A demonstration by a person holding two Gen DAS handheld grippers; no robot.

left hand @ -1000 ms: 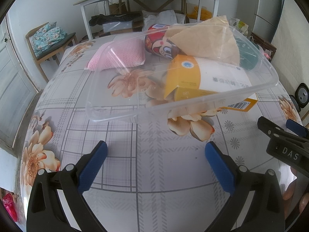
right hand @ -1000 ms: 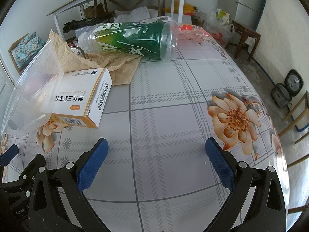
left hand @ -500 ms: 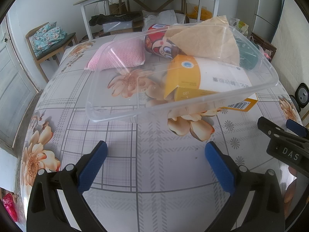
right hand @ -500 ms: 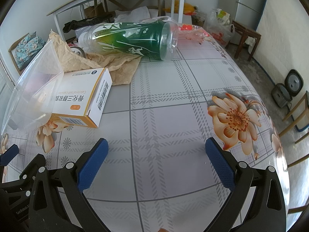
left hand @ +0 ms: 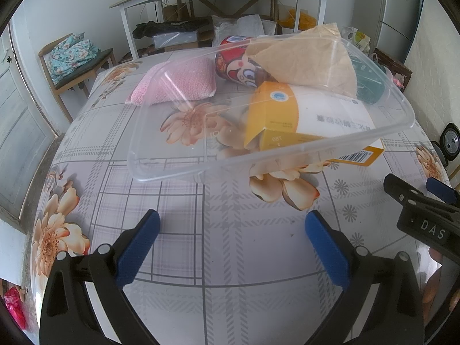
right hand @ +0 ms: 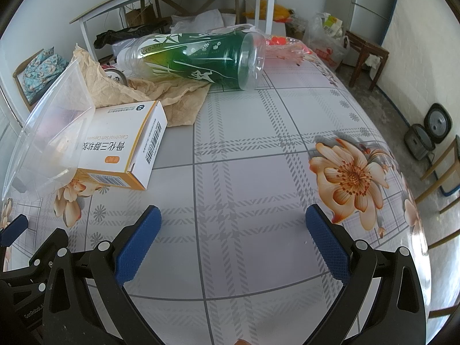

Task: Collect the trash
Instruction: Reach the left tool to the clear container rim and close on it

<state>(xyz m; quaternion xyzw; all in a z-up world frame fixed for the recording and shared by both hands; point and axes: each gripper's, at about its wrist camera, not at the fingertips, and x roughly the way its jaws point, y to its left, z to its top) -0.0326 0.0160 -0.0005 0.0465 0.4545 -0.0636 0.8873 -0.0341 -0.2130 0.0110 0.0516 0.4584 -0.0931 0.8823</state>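
Trash is scattered on the floral plaid tablecloth [right hand: 258, 149]: a white-and-orange cardboard medicine box [right hand: 120, 155], crumpled brown paper [right hand: 161, 92], a green-labelled clear plastic bottle [right hand: 195, 57] lying on its side, and a red printed can [left hand: 238, 64]. A clear plastic tray [left hand: 178, 132] is tilted against the box. The left gripper [left hand: 230, 247] and right gripper [right hand: 230, 247] are both held wide apart over bare cloth, with nothing grasped.
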